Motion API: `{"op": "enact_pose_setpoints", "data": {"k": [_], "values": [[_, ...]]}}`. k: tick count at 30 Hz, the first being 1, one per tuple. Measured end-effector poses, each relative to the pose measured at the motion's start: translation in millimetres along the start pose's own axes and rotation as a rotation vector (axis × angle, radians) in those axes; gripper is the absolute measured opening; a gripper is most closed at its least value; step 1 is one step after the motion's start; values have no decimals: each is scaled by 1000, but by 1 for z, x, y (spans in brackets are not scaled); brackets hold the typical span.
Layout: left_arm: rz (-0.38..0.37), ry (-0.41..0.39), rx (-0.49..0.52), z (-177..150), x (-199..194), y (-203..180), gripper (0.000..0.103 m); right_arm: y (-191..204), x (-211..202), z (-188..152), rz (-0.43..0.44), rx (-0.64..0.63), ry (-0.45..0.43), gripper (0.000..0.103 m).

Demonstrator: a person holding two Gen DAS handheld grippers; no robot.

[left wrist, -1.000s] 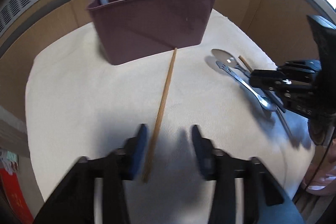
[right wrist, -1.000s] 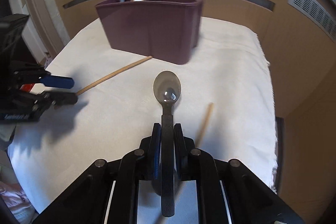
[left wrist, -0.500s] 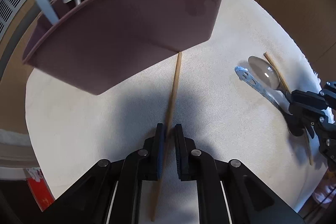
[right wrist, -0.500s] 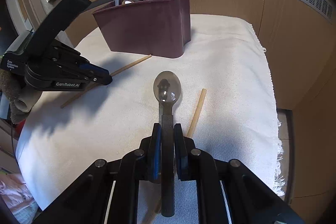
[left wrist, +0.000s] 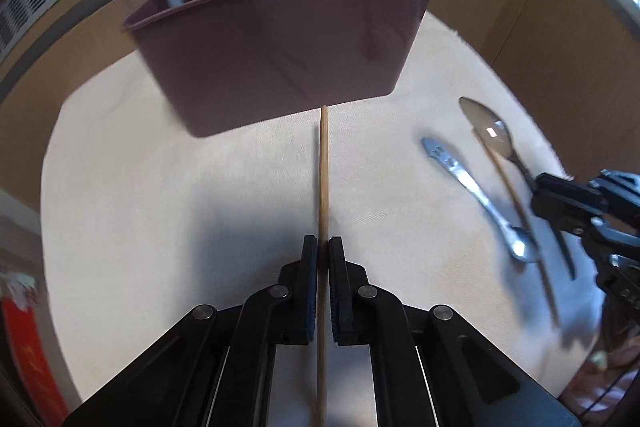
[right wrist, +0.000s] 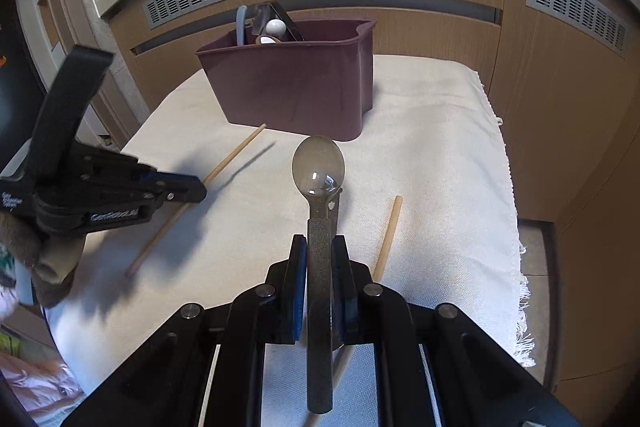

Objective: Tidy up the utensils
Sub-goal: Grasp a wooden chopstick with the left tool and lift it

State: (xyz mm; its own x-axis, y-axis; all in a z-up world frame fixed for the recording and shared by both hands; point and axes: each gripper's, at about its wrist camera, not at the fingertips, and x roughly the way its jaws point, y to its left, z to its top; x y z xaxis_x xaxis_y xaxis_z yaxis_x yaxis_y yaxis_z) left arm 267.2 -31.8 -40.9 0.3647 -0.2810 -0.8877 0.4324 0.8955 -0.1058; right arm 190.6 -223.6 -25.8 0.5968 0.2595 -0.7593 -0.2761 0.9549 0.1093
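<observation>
Left wrist view: both grippers hold utensils before the maroon caddy (left wrist: 280,51).
Left gripper (left wrist: 323,251) jaws pinch a wooden chopstick (left wrist: 323,167); right gripper (right wrist: 319,247) jaws clamp a spoon (right wrist: 318,167) handle.

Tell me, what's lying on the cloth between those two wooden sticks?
In the left wrist view, a small shiny metal spoon lies between the held chopstick and the second chopstick, with bare white cloth around it.

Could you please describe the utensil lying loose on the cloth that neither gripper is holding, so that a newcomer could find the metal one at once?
Start at the maroon caddy on the white cloth. In front of it, toward the right gripper, lies a shiny steel spoon. Unlike the wooden chopstick beside it, it is bright metal.
</observation>
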Motion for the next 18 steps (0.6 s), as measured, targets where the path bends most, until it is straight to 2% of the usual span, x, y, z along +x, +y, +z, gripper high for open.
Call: {"op": "enact_pose_setpoints", "data": {"k": [5, 10, 13, 14, 16, 18], "values": [[-64, -108, -88, -23, -31, 6, 5, 6, -10, 1, -14, -4, -23, 11], [-97, -329, -167, -34, -89, 1, 5, 14, -29, 8, -6, 5, -86, 11], [-124, -441, -186, -33, -125, 3, 5, 24, -49, 23, -14, -25, -160, 11], [-126, -461, -177, -30, -133, 4, 5, 28, -53, 29, -25, -40, -178, 11], [-83, -469, -155, -19, -130, 4, 5, 31, -57, 35, -38, -54, -190, 11], [-49, -375, -99, -11, -116, 4, 7, 32, -53, 36, -42, -63, -165, 11]]}}
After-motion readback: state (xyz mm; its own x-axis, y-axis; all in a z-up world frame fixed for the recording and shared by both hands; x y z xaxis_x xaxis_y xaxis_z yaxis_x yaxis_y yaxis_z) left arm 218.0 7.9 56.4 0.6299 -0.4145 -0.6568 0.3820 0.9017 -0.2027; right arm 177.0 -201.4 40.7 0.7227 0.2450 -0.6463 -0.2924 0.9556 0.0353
